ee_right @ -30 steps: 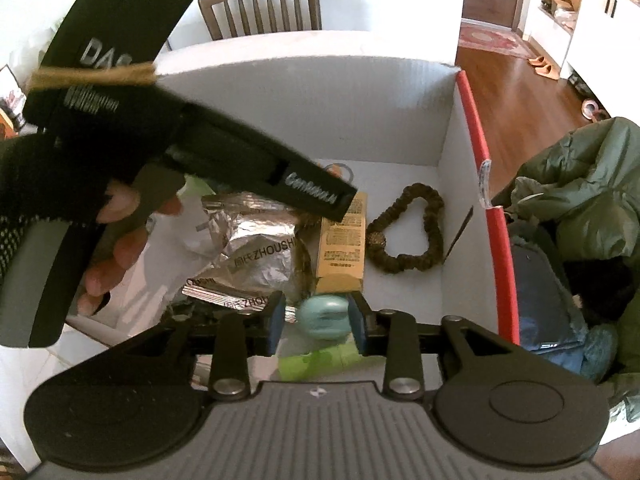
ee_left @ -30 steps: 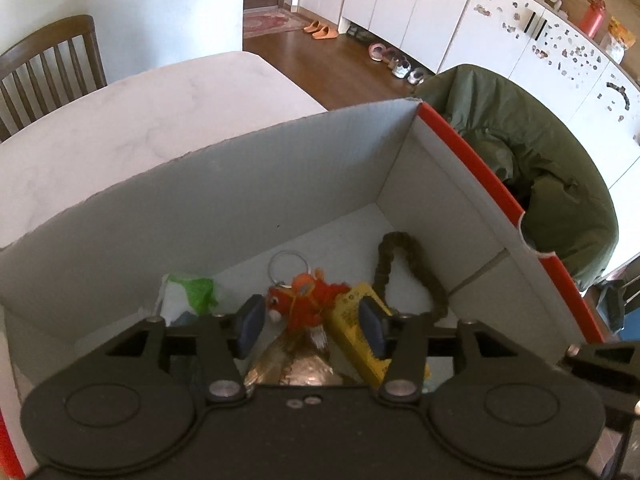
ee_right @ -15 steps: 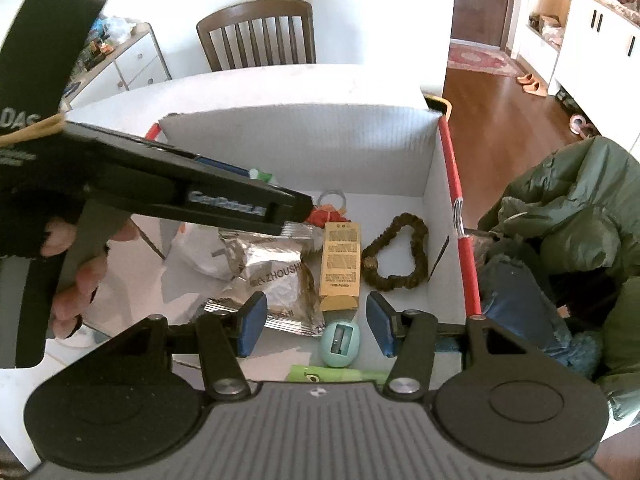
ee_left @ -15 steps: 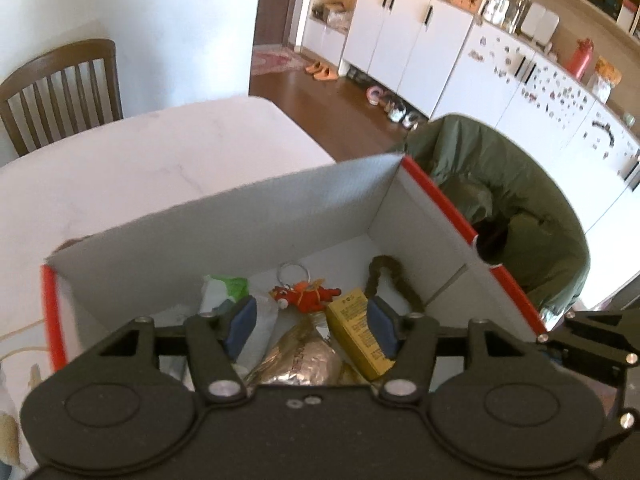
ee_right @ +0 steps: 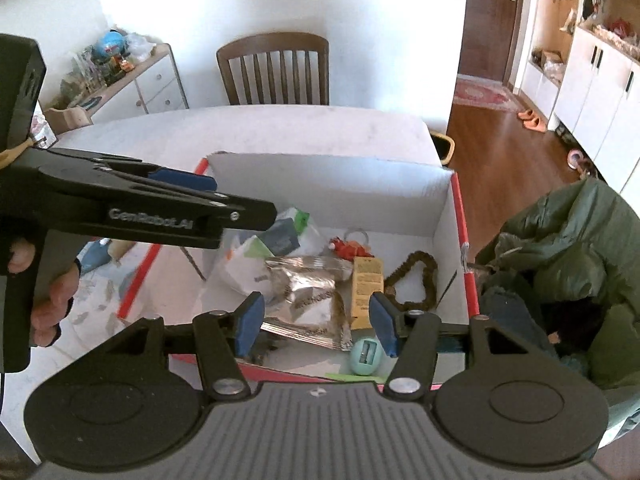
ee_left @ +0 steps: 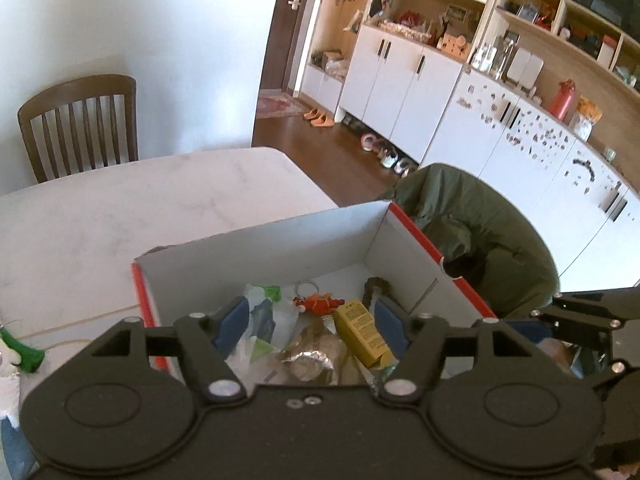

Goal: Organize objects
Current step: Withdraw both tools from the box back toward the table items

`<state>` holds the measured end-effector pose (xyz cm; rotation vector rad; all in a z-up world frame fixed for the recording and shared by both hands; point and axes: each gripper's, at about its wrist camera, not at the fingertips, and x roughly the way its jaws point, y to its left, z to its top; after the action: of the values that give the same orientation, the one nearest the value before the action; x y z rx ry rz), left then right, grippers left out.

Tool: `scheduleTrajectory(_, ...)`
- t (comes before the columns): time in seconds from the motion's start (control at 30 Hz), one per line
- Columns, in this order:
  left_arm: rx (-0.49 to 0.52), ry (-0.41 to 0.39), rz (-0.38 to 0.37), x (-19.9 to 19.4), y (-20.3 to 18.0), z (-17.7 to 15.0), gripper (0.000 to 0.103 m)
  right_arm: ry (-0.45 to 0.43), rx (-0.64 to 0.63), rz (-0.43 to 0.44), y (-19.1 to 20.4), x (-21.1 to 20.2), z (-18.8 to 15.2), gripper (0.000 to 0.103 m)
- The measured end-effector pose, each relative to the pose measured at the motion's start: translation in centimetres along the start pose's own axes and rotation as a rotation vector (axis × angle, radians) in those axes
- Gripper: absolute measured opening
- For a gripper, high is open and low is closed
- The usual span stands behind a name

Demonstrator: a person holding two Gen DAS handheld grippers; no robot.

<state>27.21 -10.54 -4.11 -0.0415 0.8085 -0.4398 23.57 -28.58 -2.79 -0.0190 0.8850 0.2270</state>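
Note:
A white cardboard box with a red rim (ee_left: 424, 240) (ee_right: 456, 216) stands on the marble table. Inside lie a foil snack bag (ee_right: 308, 296), a yellow carton (ee_right: 366, 284) (ee_left: 362, 332), a brown scrunchie (ee_right: 416, 280), an orange fish keychain (ee_left: 318, 303), a white-and-green packet (ee_right: 260, 256) and a teal egg-shaped sharpener (ee_right: 366, 356). My left gripper (ee_left: 311, 320) hangs open above the box's near side, holding nothing. My right gripper (ee_right: 316, 322) is open too, raised above the sharpener. In the right wrist view the left gripper (ee_right: 224, 202) reaches in from the left, held by a hand (ee_right: 52, 288).
A green jacket (ee_left: 480, 232) (ee_right: 568, 248) drapes over a seat just right of the box. A wooden chair (ee_right: 276, 68) stands at the table's far side. A green-and-white object (ee_left: 20, 356) lies at the left. The bare marble tabletop (ee_left: 140, 200) stretches beyond the box.
The right gripper let go of the teal sharpener, which now lies in the box, and opened. Both grippers have lifted up and back from the box.

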Motion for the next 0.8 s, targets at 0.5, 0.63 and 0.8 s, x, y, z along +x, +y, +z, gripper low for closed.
scheduleTrajectory(0.5, -0.008, -0.081, 0.027, -7.9, 4.7, -2.5, 0.084, -0.082, -0.018, 0.011, 5.7, -3.1, 1.3, 0.07)
scheduleTrajectory(0.63, -0.018, -0.093, 0.039, -9.8, 6.5, -3.3, 0.087, -0.097, -0.036, 0.02, 8.0, -3.3, 1.7, 0.072)
scheduleTrajectory(0.8, -0.023, -0.111, 0.061, -12.1, 8.5, -4.1, 0.093, -0.103, -0.055, 0.038, 10.9, -3.2, 2.2, 0.076)
